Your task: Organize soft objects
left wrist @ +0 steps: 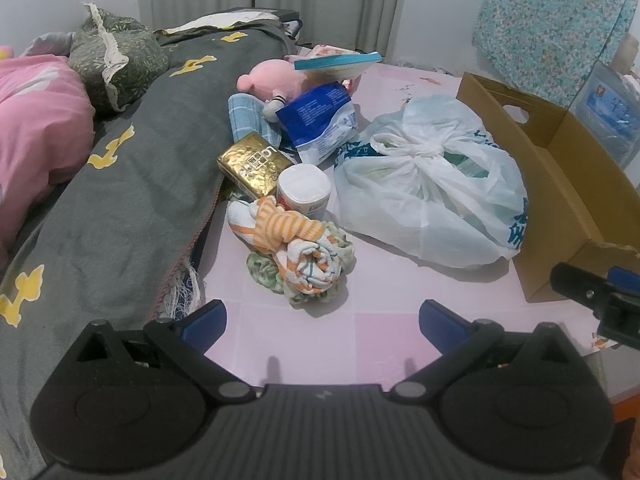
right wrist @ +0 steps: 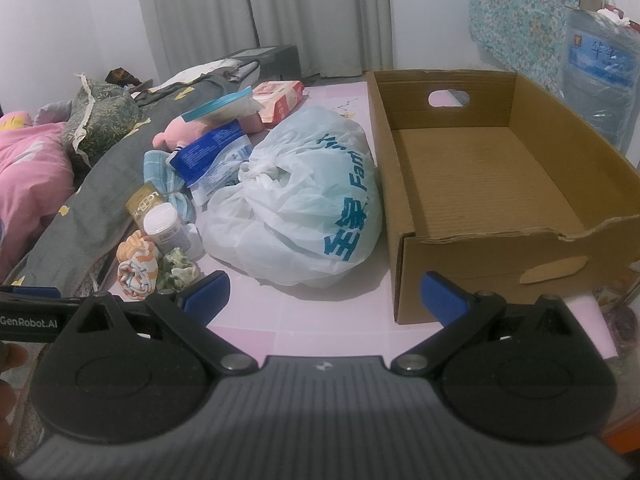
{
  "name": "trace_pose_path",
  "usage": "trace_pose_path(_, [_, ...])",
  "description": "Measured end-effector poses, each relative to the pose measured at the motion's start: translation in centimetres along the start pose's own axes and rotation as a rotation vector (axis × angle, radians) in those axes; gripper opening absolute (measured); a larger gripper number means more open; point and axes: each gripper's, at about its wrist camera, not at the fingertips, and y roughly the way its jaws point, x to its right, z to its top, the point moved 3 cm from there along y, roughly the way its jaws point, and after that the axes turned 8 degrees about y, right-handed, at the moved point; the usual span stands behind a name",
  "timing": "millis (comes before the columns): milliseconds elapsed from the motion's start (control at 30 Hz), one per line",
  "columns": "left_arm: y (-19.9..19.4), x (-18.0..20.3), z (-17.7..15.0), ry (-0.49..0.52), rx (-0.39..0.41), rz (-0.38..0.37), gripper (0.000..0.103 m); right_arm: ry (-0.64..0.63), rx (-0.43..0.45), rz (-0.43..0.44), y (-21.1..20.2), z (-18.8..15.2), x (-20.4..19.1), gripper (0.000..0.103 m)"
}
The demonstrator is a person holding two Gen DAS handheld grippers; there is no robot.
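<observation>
Altogether, one knotted white plastic bag (right wrist: 296, 200) with blue lettering lies on the pink tiled surface (left wrist: 320, 336), just beside the left wall of one open cardboard box (right wrist: 496, 184) whose inside shows only bare corrugated floor. Left of the bag sits a loose heap: one rolled orange-striped towel (left wrist: 292, 244) with a green floral cloth (left wrist: 264, 272) under it, one toilet paper roll (left wrist: 306, 192) touching the towel, one gold foil pack (left wrist: 252, 164), one blue-and-white plastic pouch (left wrist: 320, 120), one pale blue checked cloth (left wrist: 246, 118), one pink plush toy (left wrist: 272, 80), one teal-edged flat item (left wrist: 340, 62) resting on the plush, and one red-and-white wipes pack (right wrist: 280, 100) behind. Each gripper holds nothing: the left gripper (left wrist: 322, 322) has its blue-padded fingers spread wide above bare pink surface, just short of the towel roll, and the right gripper (right wrist: 326, 300) is spread equally wide, hovering before the gap between bag and box. Along the left edge a grey blanket with yellow shapes (left wrist: 120, 200) overlaps the surface, with one green frilled pillow (left wrist: 116, 56) and pink bedding (left wrist: 36, 120) beyond. Grey curtains (right wrist: 272, 12) hang at the back, a floral cloth (right wrist: 520, 20) covers the right wall, and one large water bottle (right wrist: 600, 80) stands behind the box.
</observation>
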Motion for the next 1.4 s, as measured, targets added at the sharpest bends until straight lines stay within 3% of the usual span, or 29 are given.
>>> trace_pose_path(767, [0.4,-0.1,-0.3,-0.003,-0.004,0.007,0.103,0.001,0.000,-0.001,-0.1,0.0,0.0,0.102])
trace_pose_path(933, [-0.1,-0.8,0.8,0.014,0.033,0.029,0.103,-0.057,0.047,-0.022,-1.0,0.4,-1.3,0.102])
trace_pose_path(1067, [-1.3,-1.9,3.4,0.054,0.097,0.041,0.103,-0.106,0.119,0.061,-2.5,3.2,-2.5,0.102])
trace_pose_path(1167, [-1.8,-2.8,6.1,0.083,0.143,0.054,0.103,-0.115,0.162,0.190,-3.1,7.0,-3.4,0.102])
trace_pose_path(1400, [1.1,-5.1,13.3,0.133,0.221,0.091,0.102,-0.079,0.062,0.434,1.4,17.4,-5.6,0.102])
